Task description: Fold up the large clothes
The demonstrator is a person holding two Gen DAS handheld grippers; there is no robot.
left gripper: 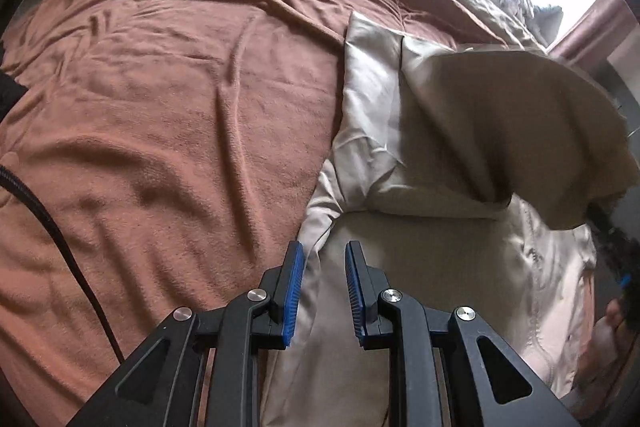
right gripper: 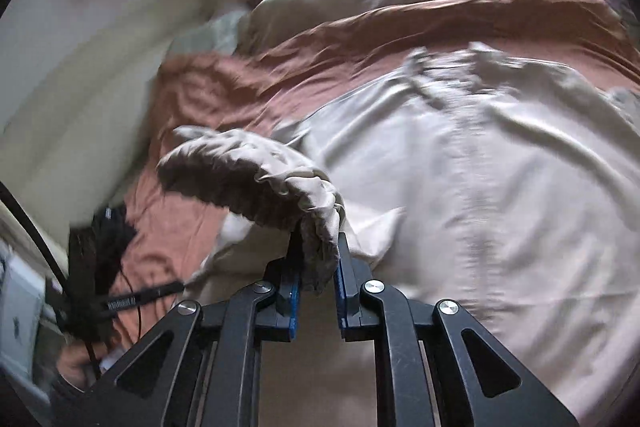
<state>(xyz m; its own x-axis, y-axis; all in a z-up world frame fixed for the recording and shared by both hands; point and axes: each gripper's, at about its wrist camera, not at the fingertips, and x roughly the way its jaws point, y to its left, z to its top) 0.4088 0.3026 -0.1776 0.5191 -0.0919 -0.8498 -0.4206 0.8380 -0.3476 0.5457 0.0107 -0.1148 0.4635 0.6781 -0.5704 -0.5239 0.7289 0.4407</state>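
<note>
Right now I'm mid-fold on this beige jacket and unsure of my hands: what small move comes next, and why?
Probably carry the right gripper with its pinched elastic cuff across the jacket body, laying the sleeve flat. The cuff is already clamped and lifted above the rust-brown blanket, while the left gripper, jaws slightly apart, hovers over the jacket's edge, holding nothing I can see.

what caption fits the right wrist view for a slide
Right hand-held gripper shut on the elastic cuff of a beige jacket lying on a rust-brown blanket.
</note>
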